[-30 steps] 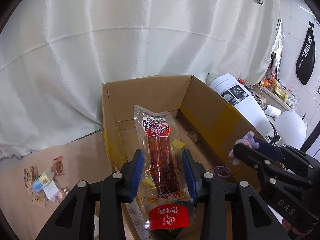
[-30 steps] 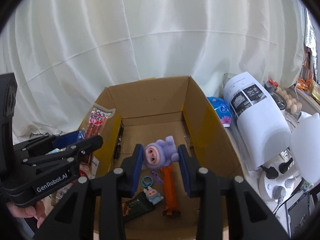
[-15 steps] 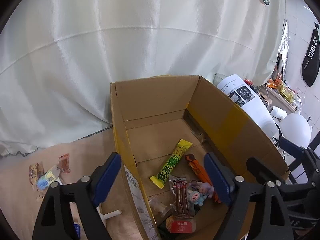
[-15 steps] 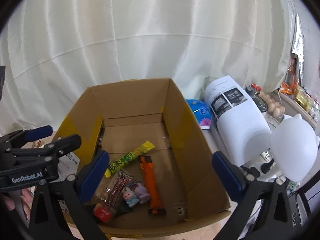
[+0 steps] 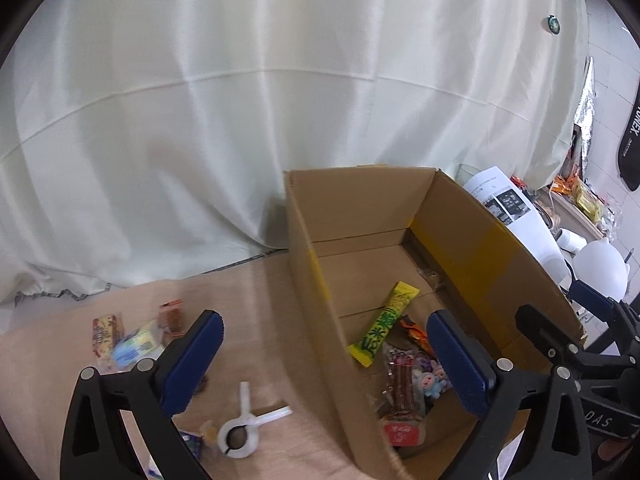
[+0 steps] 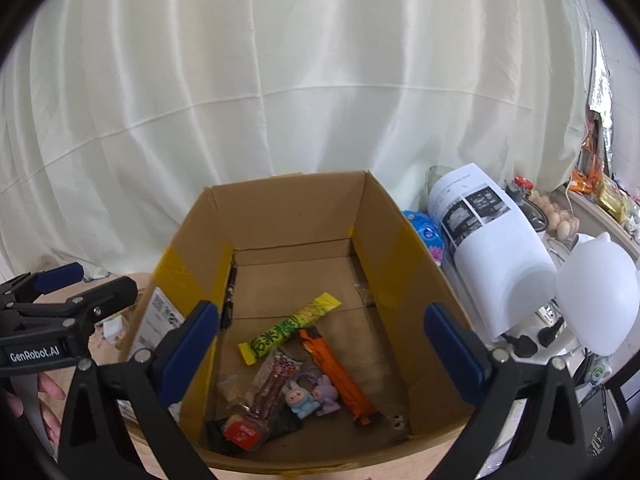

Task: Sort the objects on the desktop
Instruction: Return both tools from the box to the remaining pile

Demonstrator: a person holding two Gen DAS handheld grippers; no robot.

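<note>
Left wrist view: left gripper (image 5: 324, 360) spread wide, holding nothing, straddling the near-left wall of the box (image 5: 308, 280). On the table (image 5: 260, 320) to its left: a white clip (image 5: 244, 432), a loose heap of small packets (image 5: 132, 340), well apart from the box. Clip looks light, stiff and smooth; best taken across its round body. Packets are soft, crinkly film, likely to slide; pinch at mid-body. Box wall stands between them and the drop spot. Right gripper (image 5: 560, 320) shows at right edge.

Right wrist view: right gripper (image 6: 320, 344) also wide open, empty, over the box (image 6: 396, 264). Inside: green bar (image 6: 290, 328), orange bar (image 6: 340, 372), sausage pack (image 6: 264, 396), two plush charms (image 6: 314, 396). Beside the box: paper roll (image 6: 496, 264), white lamp (image 6: 596, 300), plugs; crowded side.
</note>
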